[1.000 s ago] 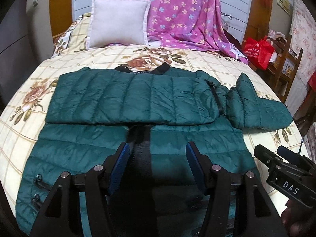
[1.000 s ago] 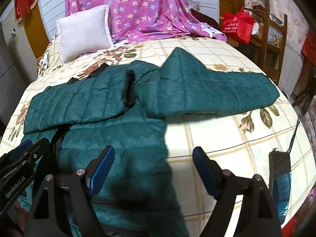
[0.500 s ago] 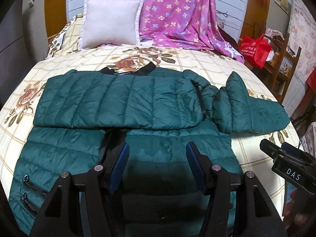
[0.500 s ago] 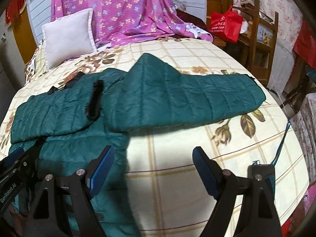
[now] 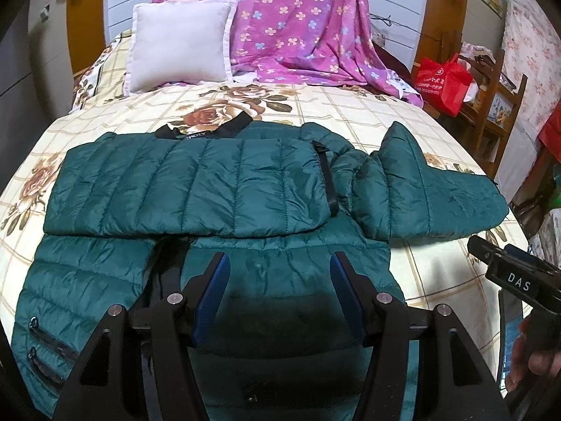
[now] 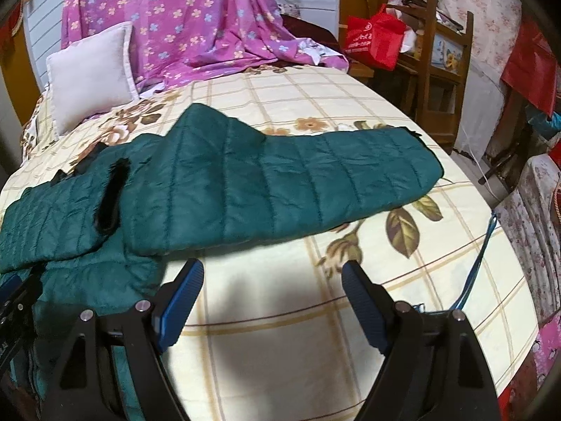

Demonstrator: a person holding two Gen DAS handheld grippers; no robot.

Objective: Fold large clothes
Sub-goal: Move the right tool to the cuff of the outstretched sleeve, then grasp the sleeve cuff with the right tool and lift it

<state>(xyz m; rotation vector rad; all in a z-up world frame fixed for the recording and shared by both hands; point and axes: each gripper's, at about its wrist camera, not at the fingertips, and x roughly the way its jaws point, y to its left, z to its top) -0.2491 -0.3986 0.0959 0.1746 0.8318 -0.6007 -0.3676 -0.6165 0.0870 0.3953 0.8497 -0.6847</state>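
Observation:
A dark green quilted jacket [image 5: 280, 266] lies flat on the bed, collar toward the pillow. One sleeve [image 5: 189, 186] is folded across the chest. The other sleeve [image 6: 301, 182] stretches out to the right over the bedspread. My left gripper [image 5: 278, 294] hovers open above the jacket's lower body, with nothing between its blue pads. My right gripper [image 6: 270, 301] is open over bare bedspread just below the outstretched sleeve, empty. The right gripper also shows at the right edge of the left wrist view, held by a hand [image 5: 533, 361].
The bed [image 6: 350, 105] has a cream floral checked cover. A white pillow [image 5: 178, 56] and a purple flowered cloth [image 5: 308, 24] lie at the head. A wooden chair [image 6: 445, 80] with a red bag [image 6: 375, 40] stands right of the bed, near its edge.
Both grippers have shifted to the right across the bed. The right one has left the jacket's body and now sits over bare bedspread under the outstretched sleeve. Jaws unchanged.

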